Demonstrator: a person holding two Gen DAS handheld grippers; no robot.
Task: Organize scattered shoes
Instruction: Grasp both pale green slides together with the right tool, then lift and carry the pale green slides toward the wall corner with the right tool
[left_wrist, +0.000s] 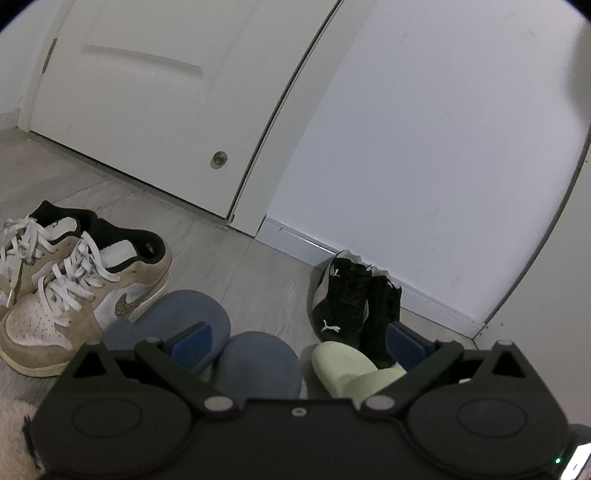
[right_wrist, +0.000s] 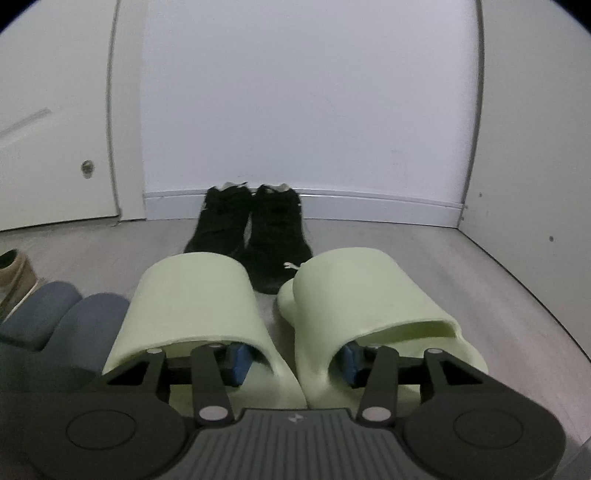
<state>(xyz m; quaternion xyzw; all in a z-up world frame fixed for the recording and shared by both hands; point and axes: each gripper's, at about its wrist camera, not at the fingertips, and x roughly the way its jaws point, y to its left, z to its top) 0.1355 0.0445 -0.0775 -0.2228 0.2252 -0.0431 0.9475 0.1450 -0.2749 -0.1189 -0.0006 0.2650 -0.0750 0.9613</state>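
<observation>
A pair of pale green slippers (right_wrist: 192, 295) lies side by side on the grey floor, toes toward the wall. My right gripper (right_wrist: 295, 362) has one blue-padded finger inside each slipper's opening and is shut on their two inner walls. Just beyond stand two black sneakers (right_wrist: 251, 229) against the baseboard. In the left wrist view my left gripper (left_wrist: 299, 343) hangs open and holds nothing, above two blue slippers (left_wrist: 258, 365) and one green slipper (left_wrist: 343, 365). The black sneakers (left_wrist: 343, 302) sit ahead to the right, and tan and white laced sneakers (left_wrist: 74, 288) to the left.
A white door (left_wrist: 147, 110) with a round fitting stands behind the tan sneakers, and a white wall with a baseboard (left_wrist: 369, 266) behind the black pair. A pale panel (right_wrist: 535, 184) closes the right side. A fluffy light rug edge (left_wrist: 14, 424) shows at lower left.
</observation>
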